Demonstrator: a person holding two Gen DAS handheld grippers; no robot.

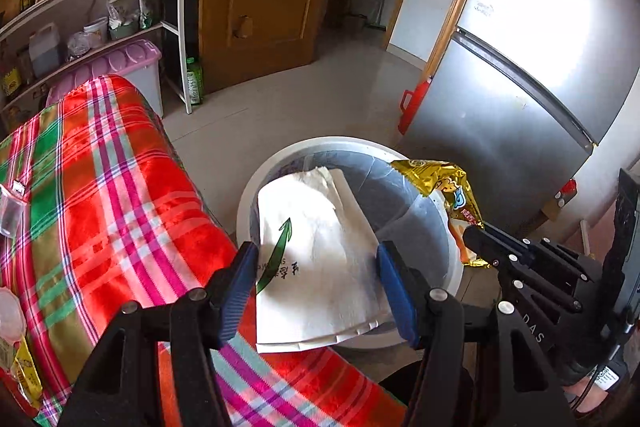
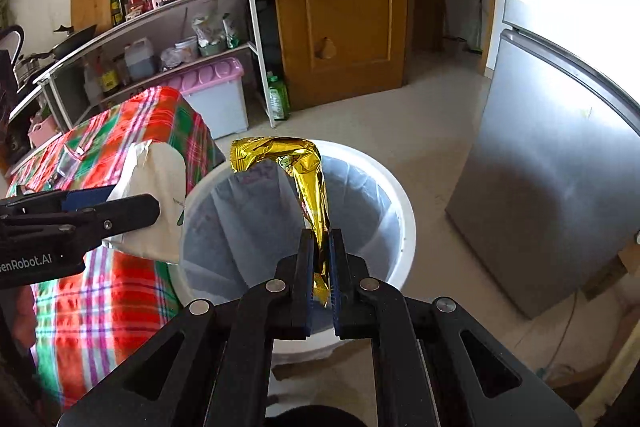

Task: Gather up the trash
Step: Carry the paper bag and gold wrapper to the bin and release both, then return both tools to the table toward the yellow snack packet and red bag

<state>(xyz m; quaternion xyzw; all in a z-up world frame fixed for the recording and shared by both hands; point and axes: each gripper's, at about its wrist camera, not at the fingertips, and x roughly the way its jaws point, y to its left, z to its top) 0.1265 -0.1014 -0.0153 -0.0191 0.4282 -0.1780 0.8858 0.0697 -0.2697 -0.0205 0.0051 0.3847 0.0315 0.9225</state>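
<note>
Plaid-covered counter [image 1: 100, 187] fills the 9 o'clock side of the left wrist view, with a storage shelf [image 1: 92, 11] behind it at 10 o'clock. The left claw [image 1: 316, 283] stands wide, its blue pads on either side of a white paper bag [image 1: 312, 259] printed with a green arrow; whether the pads actually press the bag cannot be told. The bag hangs over the near rim of a white trash bin [image 1: 248, 195], which stands on the floor just beside the counter's edge. At 3 o'clock the right claw [image 2: 321, 259] is narrow, clamped on the lower end of a crumpled gold foil wrapper [image 2: 308, 179] that rises above the bin's liner [image 2: 360, 211], directly over the bin's opening. A grey refrigerator [image 2: 552, 187] occupies the 3 o'clock side, and a wooden door [image 2: 344, 7] stands at 12 o'clock.
</note>
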